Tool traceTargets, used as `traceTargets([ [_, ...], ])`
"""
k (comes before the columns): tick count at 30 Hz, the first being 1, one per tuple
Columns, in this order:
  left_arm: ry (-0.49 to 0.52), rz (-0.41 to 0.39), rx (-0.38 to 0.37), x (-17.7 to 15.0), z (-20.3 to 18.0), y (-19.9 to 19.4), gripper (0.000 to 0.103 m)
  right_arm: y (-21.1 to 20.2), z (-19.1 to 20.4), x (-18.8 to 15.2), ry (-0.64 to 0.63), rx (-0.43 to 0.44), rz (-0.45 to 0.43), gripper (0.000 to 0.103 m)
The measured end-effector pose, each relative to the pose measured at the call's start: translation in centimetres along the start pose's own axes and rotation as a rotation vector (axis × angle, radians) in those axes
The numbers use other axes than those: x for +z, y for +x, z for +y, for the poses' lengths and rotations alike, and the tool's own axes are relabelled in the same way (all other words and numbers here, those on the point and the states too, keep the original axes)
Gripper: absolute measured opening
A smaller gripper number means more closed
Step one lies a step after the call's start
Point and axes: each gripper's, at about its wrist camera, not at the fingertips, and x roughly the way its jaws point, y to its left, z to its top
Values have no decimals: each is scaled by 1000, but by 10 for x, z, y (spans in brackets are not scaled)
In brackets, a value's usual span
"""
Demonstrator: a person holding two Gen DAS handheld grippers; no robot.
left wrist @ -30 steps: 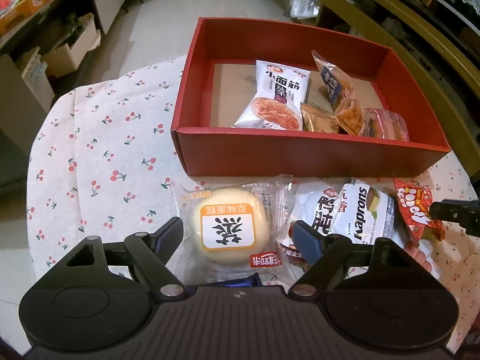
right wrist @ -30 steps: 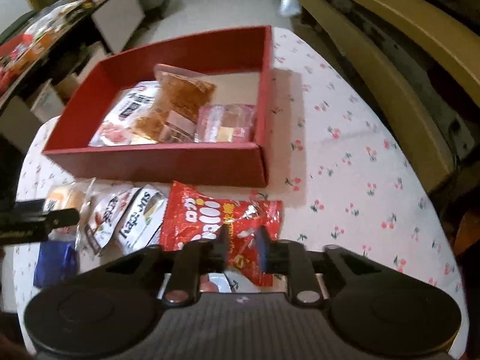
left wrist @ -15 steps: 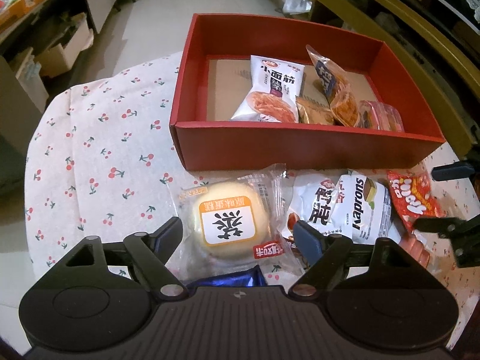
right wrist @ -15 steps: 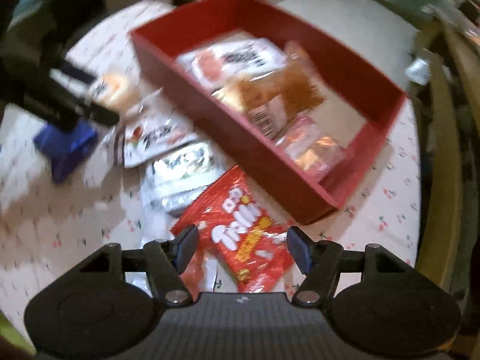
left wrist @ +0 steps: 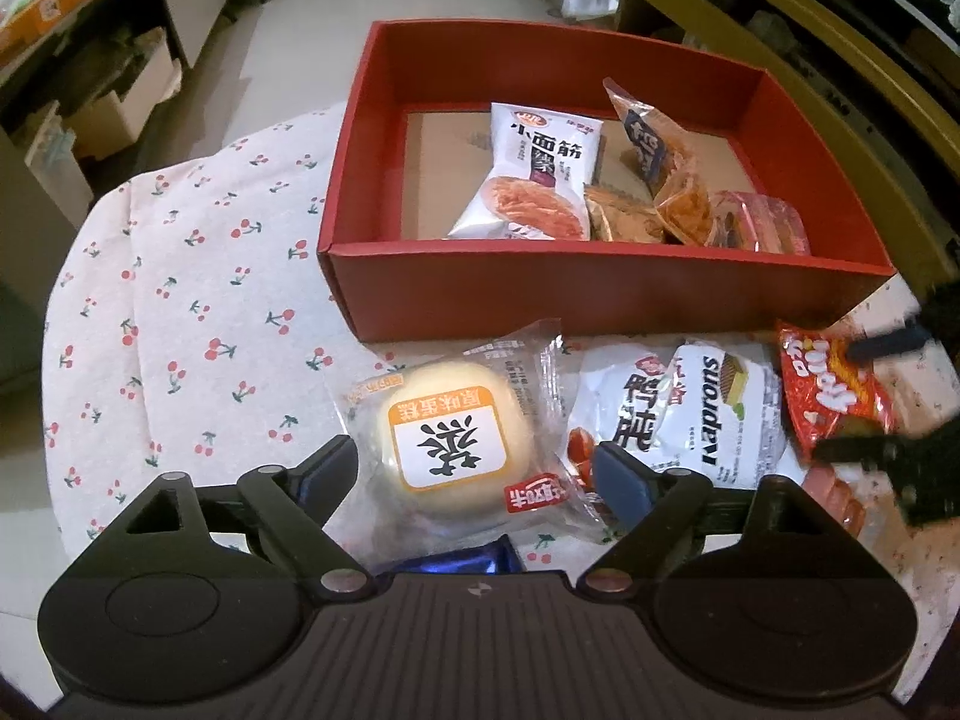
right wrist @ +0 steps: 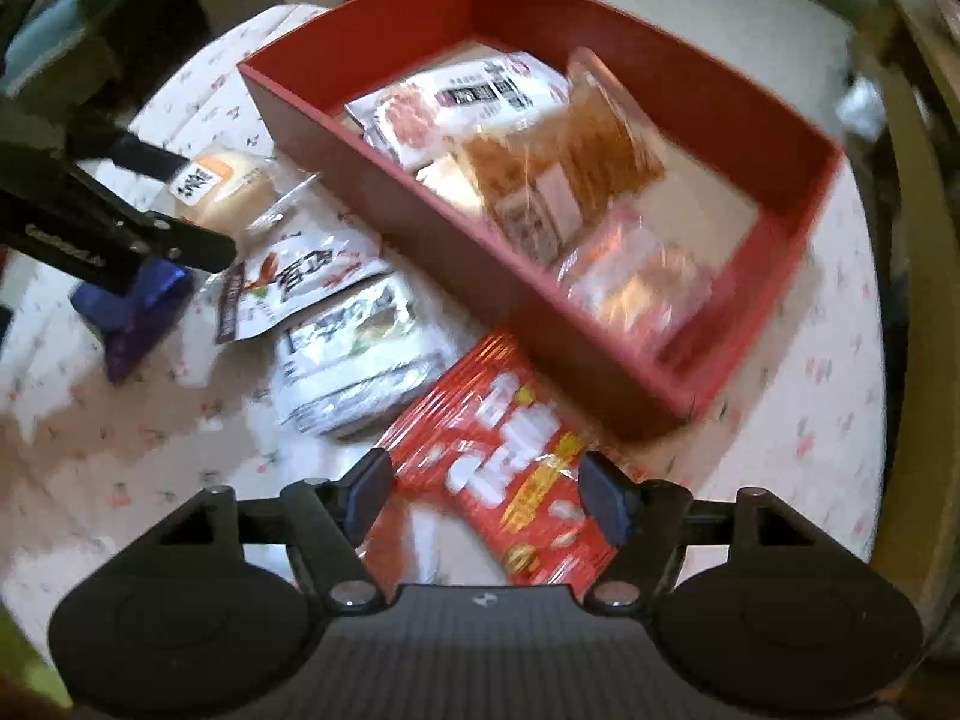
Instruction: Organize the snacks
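Both tools gape over loose snacks in front of the red box

Nearest us, our right tool (right wrist: 486,501), jaws just widened, straddles the red packet (right wrist: 510,480) ungripped; closing now could crumple or skid it. Our left tool (left wrist: 477,477), open, brackets the wrapped bun (left wrist: 456,435). Beyond lies the red box (left wrist: 600,294); blur hides its packets' labels, and a blue wrapper (left wrist: 456,561) is mostly covered.

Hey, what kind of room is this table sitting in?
Probably a home living or dining room: a cherry-print tablecloth on the table, a wooden chair frame behind the red box, and cardboard boxes on a tiled floor.
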Motion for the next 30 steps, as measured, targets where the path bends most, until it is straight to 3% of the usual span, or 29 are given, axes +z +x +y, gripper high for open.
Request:
traceTargets([
  [2, 0, -1, -8, 0, -1, -1, 89, -4, 5, -14, 46, 22, 15, 83],
  [6, 7, -2, -8, -2, -4, -2, 89, -17, 20, -35, 52, -14, 44, 83],
  [11, -2, -5, -20, -1, -4, -3, 89, -20, 15, -28, 77, -92, 17, 83],
  [18, -29, 1, -23, 2, 3, -1, 89, -1, -8, -34, 248, -124, -17, 83],
  [20, -21, -4, -25, 2, 0, 0, 89, 3, -10, -39, 286, -137, -65, 86],
  [24, -11, -9, 9, 4, -3, 6, 90, -1, 3, -41, 270, -161, -102, 65],
  [28, -18, -13, 40, 8, -1, 10, 88, -6, 16, -44, 288, -183, -94, 59],
  [30, -6, -26, 40, 6, -4, 5, 74, -8, 19, -46, 303, -177, -95, 57],
])
